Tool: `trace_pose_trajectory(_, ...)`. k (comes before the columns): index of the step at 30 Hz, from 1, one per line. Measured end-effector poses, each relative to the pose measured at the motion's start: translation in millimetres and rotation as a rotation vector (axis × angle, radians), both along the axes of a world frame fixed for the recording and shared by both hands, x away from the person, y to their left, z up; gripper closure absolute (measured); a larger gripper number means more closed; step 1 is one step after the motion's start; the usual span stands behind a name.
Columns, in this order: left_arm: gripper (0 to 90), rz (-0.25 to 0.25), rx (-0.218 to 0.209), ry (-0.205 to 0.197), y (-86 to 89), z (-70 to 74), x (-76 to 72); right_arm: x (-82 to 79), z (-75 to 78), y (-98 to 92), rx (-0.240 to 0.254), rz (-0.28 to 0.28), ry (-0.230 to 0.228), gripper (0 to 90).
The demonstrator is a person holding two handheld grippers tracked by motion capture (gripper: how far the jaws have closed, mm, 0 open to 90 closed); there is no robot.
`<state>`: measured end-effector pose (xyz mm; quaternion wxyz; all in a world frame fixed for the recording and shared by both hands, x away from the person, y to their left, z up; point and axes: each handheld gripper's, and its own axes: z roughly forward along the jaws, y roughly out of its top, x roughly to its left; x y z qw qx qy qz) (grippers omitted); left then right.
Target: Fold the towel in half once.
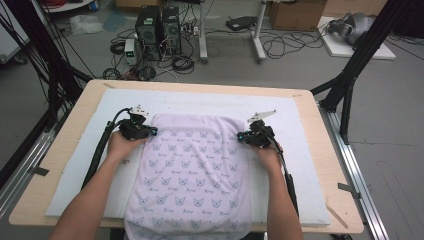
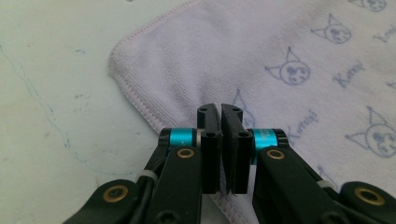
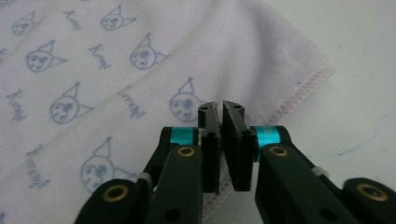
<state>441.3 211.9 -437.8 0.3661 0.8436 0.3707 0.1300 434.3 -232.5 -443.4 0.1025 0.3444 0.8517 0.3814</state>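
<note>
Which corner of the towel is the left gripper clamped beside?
The far left corner of the towel; the left gripper sits at that edge, the right gripper by the far right corner.

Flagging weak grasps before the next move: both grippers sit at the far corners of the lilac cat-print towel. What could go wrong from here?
1. The left gripper is closed right at the hemmed edge of the lilac cat-print terry towel; so thin a bite may slip on lifting.
2. The right gripper is closed just as near its hem, so one corner could drop and skew a fold.
3. The towel's near end hangs over the wooden table edge, so it may drag.
</note>
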Motion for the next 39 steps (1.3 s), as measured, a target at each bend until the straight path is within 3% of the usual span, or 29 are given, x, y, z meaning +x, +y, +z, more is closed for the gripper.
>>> trace_pose_trajectory(5, 87.7, -0.015, -0.018, -0.01, 2.2, 2.4, -0.3, -0.1, 4.1, -4.7, 0.02, 0.008, 0.014, 88.1)
trace_pose_trajectory(12, 87.8, -0.031, -0.058, -0.054, 10.8, 19.3, -7.6, -7.3, 28.4, -14.6, 0.094, 0.036, -0.037, 88.5)
trace_pose_trajectory(14, 87.7, -0.046, -0.057, -0.08, 12.6, 28.3, -14.0, -11.3, 34.2, -16.7, 0.12, 0.048, -0.044, 88.5)
trace_pose_trajectory(16, 87.7, -0.055, -0.083, -0.093, 15.2, 34.5, -21.5, -18.0, 40.7, -18.5, 0.148, 0.074, -0.034, 88.5)
trace_pose_trajectory(18, 87.6, -0.079, -0.075, -0.118, 17.4, 39.4, -35.1, -28.4, 47.7, -18.6, 0.146, 0.12, -0.029, 88.4)
trace_pose_trajectory(20, 87.6, -0.083, -0.103, -0.113, 22.6, 37.9, -48.1, -42.6, 51.5, -18.7, 0.166, 0.151, -0.022, 88.4)
trace_pose_trajectory(23, 87.5, -0.105, -0.092, -0.104, 27.8, 29.0, -66.9, -63.6, 49.5, -17.1, 0.152, 0.193, -0.009, 88.4)
trace_pose_trajectory(28, 83.2, -0.178, -0.076, -0.046, 32.5, 9.0, -97.2, -89.2, 32.2, -18.1, 0.105, 0.223, 0.057, 86.7)
trace_pose_trajectory(29, 78.8, -0.181, -0.074, -0.035, 32.9, 7.4, -99.3, -91.7, 27.2, -19.2, 0.098, 0.228, 0.081, 81.3)
trace_pose_trajectory(31, 69.7, -0.192, -0.071, -0.022, 35.7, 7.6, -101.4, -93.1, 24.1, -21.3, 0.098, 0.221, 0.098, 74.2)
trace_pose_trajectory(33, 64.3, -0.178, -0.08, -0.034, 38.4, 12.5, -99.2, -92.2, 28.0, -23.2, 0.114, 0.194, 0.069, 68.4)
trace_pose_trajectory(39, 63.0, -0.11, -0.12, -0.073, 37.4, 26.1, -76.9, -70.3, 40.8, -19.1, 0.123, 0.129, 0.013, 60.8)
